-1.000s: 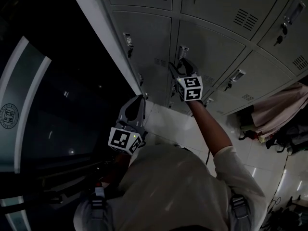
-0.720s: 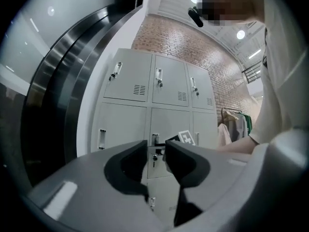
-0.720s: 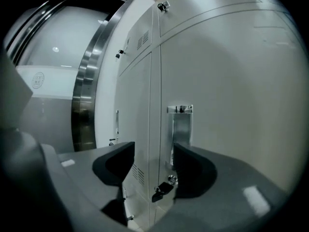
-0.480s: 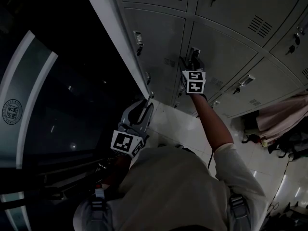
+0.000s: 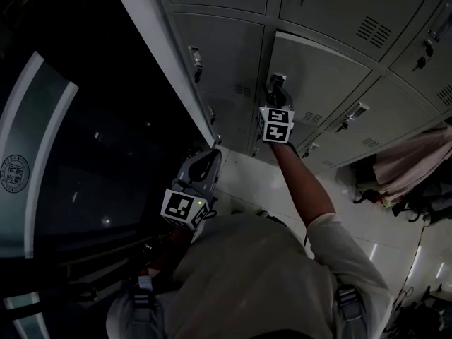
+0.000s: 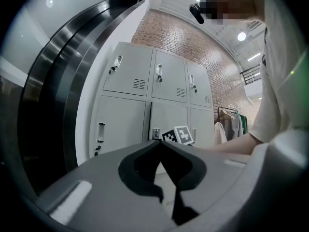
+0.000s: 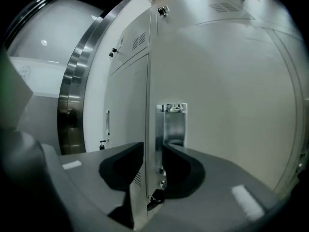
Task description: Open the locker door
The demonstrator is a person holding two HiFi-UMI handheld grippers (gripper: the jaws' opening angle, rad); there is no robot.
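The grey locker door [image 5: 325,69] carries a metal handle plate [image 5: 275,83] at its left edge. That edge stands slightly proud of the neighbouring doors. My right gripper [image 5: 274,96] is raised to the handle. In the right gripper view its jaws [image 7: 153,148] are closing on the door's edge beside the handle plate [image 7: 174,122], one jaw on each side. My left gripper [image 5: 210,155] hangs low by the person's body, away from the lockers. Its jaws [image 6: 159,142] are starting to open, tips still close together, with nothing between them.
More grey lockers [image 5: 219,55] surround the door, some with keys in their locks. A dark curved metal-and-glass frame [image 5: 56,154] stands at the left. Clothes [image 5: 409,161] hang at the right. White floor tiles [image 5: 247,182] lie below.
My right gripper has settled on the handle and narrowed its jaws around the door's edge. The door's left edge has come out a little. My left gripper has hardly moved.
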